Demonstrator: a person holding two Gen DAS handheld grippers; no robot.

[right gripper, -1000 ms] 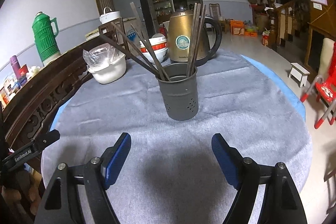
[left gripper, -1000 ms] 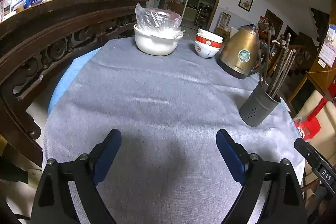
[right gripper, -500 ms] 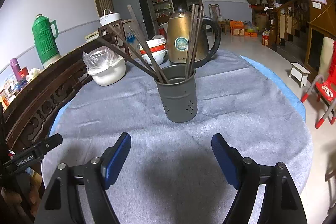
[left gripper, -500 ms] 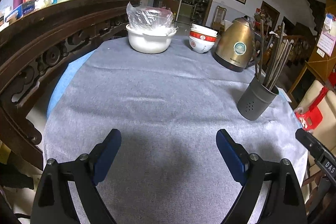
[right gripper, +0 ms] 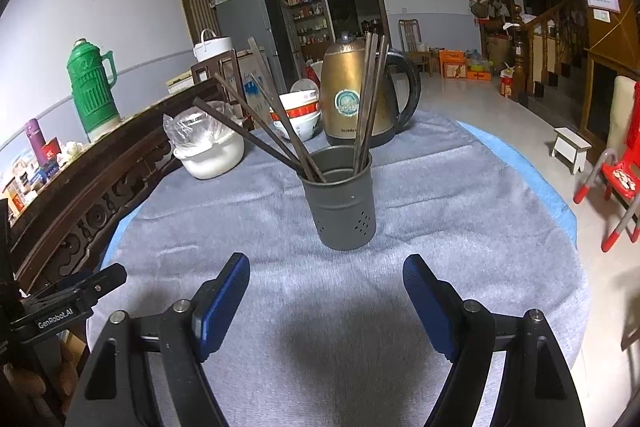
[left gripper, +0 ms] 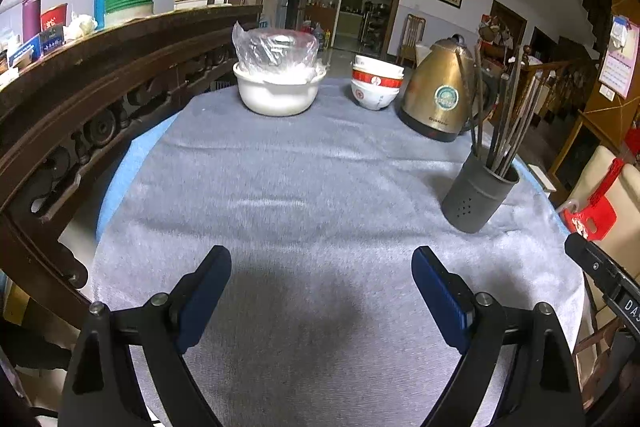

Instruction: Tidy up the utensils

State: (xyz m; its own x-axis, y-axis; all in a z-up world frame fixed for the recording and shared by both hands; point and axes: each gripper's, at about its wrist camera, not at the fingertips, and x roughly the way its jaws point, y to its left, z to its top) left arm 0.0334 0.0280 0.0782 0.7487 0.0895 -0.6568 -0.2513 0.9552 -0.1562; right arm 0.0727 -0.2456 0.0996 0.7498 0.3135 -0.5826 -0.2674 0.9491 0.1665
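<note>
A dark grey utensil holder point(right gripper: 340, 199) stands upright on the grey tablecloth point(right gripper: 440, 187), with several dark chopsticks point(right gripper: 370, 95) leaning out of it. It also shows at the right in the left wrist view point(left gripper: 478, 193). My right gripper point(right gripper: 326, 301) is open and empty, low over the cloth just in front of the holder. My left gripper point(left gripper: 322, 291) is open and empty over bare cloth, left of the holder.
A gold kettle point(left gripper: 436, 95), stacked red-and-white bowls point(left gripper: 376, 87) and a white pot with a plastic bag point(left gripper: 276, 83) stand at the far side. A carved wooden rail point(left gripper: 80, 115) runs along the left. A red chair point(right gripper: 616, 187) stands right of the table.
Both views have tilted up a little and drawn back slightly. Both grippers stay open and empty. The holder and chopsticks have not moved.
</note>
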